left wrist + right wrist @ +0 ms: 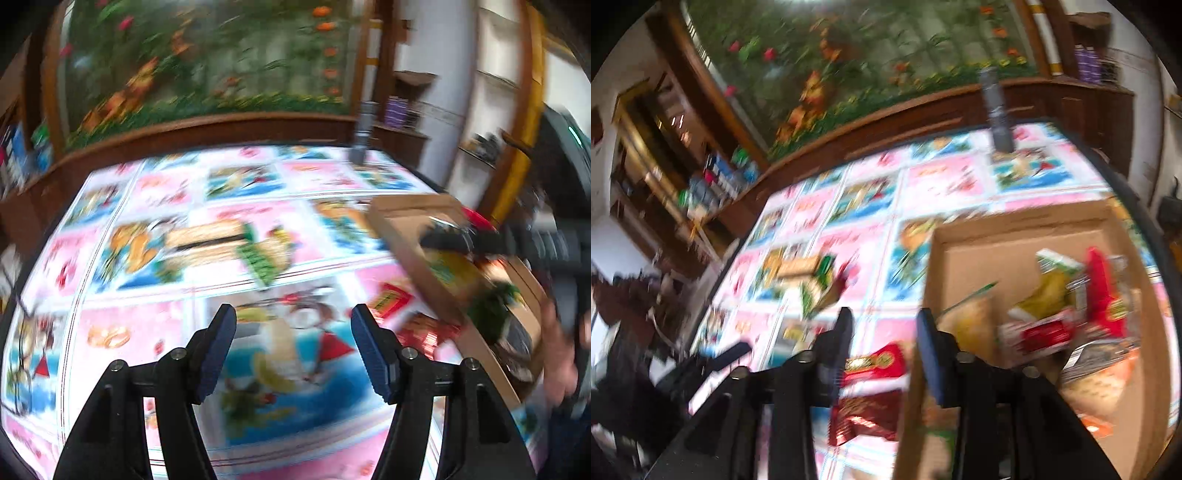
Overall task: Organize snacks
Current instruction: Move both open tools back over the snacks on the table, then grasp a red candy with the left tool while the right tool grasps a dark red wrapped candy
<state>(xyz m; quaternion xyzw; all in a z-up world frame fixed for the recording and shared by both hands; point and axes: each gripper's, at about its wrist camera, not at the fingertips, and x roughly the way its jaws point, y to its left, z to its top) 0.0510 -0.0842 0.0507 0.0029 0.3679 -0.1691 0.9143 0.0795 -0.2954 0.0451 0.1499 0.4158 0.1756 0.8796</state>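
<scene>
Both views are blurred. My left gripper (293, 332) is open over the cartoon-print tablecloth (147, 325) with nothing between its fingers. A tan and green snack pack (240, 247) lies ahead of it. Two red packets (391, 301) lie to its right beside a cardboard box (399, 236). My right gripper (884, 332) is open too, hanging by the left wall of the box (1015, 221). A red and gold packet (875, 363) shows on the cloth through its gap, untouched, with a dark red wrapper (864, 417) nearer. Several snacks (1049, 288) lie in the box.
A grey upright cylinder (364, 129) stands at the table's far edge. Behind the table runs a wooden ledge under a flower mural (207, 66). Shelves (713, 184) with goods fill the left side. A person's hand (561, 343) shows at the right edge.
</scene>
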